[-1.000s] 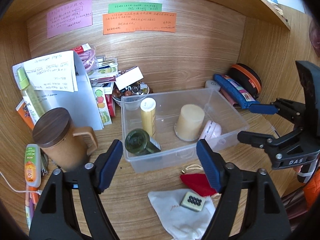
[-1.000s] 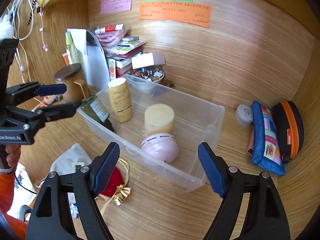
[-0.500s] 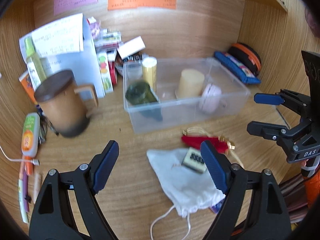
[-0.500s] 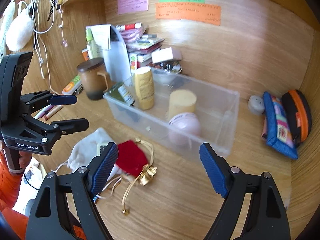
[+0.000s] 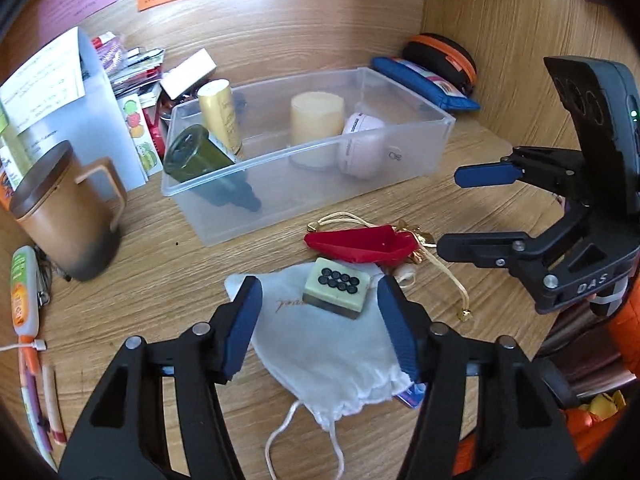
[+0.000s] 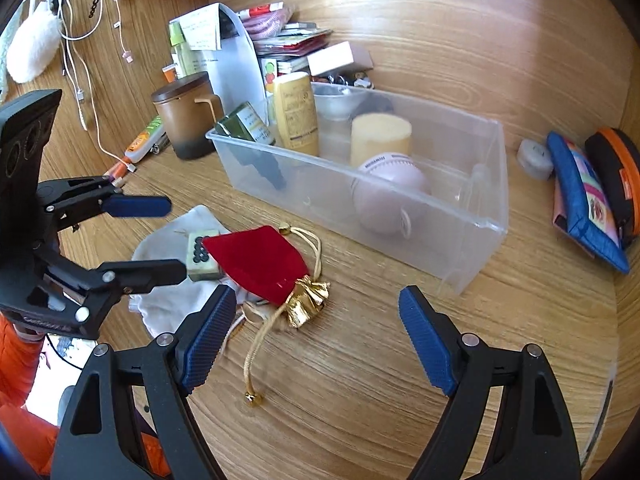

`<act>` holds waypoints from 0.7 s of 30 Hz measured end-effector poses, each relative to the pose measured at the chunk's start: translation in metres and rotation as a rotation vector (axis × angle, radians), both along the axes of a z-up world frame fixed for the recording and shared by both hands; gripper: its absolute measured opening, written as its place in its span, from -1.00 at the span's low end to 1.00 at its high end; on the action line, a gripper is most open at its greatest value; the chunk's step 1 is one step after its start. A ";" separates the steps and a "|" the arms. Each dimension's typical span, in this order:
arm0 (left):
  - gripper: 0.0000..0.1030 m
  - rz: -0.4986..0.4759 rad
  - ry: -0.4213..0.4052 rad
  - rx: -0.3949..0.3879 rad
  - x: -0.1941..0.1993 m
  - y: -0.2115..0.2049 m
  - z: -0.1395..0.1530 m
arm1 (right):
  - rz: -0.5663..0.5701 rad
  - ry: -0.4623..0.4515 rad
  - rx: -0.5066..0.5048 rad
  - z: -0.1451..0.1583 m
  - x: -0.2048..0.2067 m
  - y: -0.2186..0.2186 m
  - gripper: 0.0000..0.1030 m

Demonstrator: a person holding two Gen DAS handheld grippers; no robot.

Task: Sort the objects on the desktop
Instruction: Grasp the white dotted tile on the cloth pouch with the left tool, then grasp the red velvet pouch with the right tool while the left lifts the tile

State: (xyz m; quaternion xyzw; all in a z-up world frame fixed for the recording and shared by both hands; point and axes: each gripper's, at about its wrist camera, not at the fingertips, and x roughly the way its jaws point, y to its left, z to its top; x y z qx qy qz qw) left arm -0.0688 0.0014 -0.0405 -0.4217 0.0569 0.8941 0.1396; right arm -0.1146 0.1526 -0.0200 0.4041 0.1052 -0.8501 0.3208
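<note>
A mahjong tile (image 5: 337,291) lies on a white drawstring pouch (image 5: 320,344), next to a red velvet pouch (image 5: 360,245) with gold cords. My left gripper (image 5: 320,330) is open, its jaws either side of the tile, just short of it. My right gripper (image 6: 310,340) is open and empty over the bare desk near the red pouch (image 6: 256,262). A clear plastic bin (image 5: 400,168) behind holds a green bottle (image 5: 200,158), a gold bottle (image 5: 220,114), a cream cylinder (image 5: 316,120) and a pink round item (image 5: 362,150).
A brown lidded mug (image 5: 60,216) stands left of the bin, with papers and boxes (image 5: 60,92) behind it. A blue pencil case (image 6: 580,200) and an orange-trimmed black case (image 6: 616,176) lie at the right wall. Pens and a cable (image 5: 32,356) lie at the left.
Both grippers have pulled back from the bin and dropped toward the desk front. The left one has come down around the tile on the white pouch. Both stay open.
</note>
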 end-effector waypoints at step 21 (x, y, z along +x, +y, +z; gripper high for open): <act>-0.36 -0.024 -0.009 -0.067 -0.023 0.010 -0.018 | 0.045 -0.066 0.027 -0.024 -0.015 -0.014 0.58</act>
